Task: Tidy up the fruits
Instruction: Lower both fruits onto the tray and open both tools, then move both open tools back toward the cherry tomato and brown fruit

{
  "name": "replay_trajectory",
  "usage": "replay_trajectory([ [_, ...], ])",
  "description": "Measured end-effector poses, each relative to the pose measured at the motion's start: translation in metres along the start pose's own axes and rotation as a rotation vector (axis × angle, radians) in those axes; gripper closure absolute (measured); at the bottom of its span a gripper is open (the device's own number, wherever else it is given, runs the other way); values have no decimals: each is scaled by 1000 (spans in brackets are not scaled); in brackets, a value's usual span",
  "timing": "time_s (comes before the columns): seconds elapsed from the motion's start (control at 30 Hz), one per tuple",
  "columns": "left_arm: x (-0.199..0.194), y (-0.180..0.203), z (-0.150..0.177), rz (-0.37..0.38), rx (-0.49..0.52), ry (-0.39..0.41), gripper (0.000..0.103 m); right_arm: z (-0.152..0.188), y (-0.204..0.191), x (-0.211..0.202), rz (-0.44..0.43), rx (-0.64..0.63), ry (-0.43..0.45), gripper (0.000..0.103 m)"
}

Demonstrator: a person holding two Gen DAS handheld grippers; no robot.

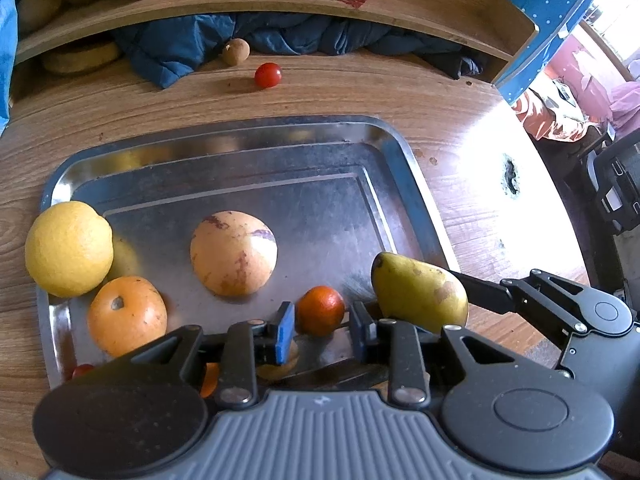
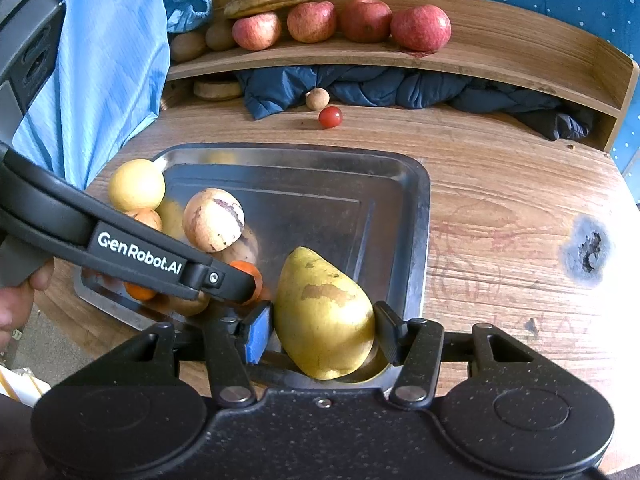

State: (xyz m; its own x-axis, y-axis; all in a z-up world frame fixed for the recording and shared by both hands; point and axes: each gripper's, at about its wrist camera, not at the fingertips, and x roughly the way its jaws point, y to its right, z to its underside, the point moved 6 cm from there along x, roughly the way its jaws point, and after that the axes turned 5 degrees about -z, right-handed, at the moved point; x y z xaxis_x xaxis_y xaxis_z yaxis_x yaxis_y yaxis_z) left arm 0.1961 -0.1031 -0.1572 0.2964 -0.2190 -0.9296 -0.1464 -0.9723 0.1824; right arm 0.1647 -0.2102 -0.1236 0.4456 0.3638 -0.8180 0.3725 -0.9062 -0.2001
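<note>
At lower centre, the right gripper (image 2: pixel 322 330) clasps a yellow-green pear (image 2: pixel 324 316) over the metal tray's (image 2: pixel 420 216) near corner, best lowered gently before releasing, while the left gripper (image 1: pixel 322 330) hovers unclenched around a small orange (image 1: pixel 320 310).

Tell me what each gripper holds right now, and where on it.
Right gripper clamps the pear across its wide lower body. Left gripper holds nothing; its fingers straddle a small orange.

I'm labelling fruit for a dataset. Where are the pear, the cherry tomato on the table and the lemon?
pear (image 2: pixel 324 316): right wrist view, middle of its yellow-green body.
cherry tomato (image 1: pixel 267 75): left wrist view, centre of its red skin.
lemon (image 1: pixel 68 249): left wrist view, middle of its rind.
</note>
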Motion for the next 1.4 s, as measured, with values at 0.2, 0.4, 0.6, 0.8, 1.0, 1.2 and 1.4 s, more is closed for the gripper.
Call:
replay_trajectory([
  [0.2, -8, -1, 1, -1, 10, 12, 60, 0, -1, -6, 3, 2, 17, 47],
  [0.4, -18, -4, 4, -6, 16, 22, 53, 2, -3, -12, 6, 2, 27, 42],
  [0.6, -29, -12, 11, -20, 14, 28, 45, 4, -5, -19, 3, -1, 35, 37],
  [0.8, -40, -28, 26, -36, 0, 6, 37, 8, -10, -23, -15, -5, 20, 25],
  [1.0, -50, -46, 42, -68, -22, -21, 24, 5, -18, -30, -29, -39, 10, 17],
  [1.2, -48, -64, 56, -113, -39, -72, 12, 7, -23, -33, -15, -47, -35, 9],
  [1.4, -42, -77, 68, -173, -18, -142, 4, 15, -23, -30, 7, -42, -104, 4],
])
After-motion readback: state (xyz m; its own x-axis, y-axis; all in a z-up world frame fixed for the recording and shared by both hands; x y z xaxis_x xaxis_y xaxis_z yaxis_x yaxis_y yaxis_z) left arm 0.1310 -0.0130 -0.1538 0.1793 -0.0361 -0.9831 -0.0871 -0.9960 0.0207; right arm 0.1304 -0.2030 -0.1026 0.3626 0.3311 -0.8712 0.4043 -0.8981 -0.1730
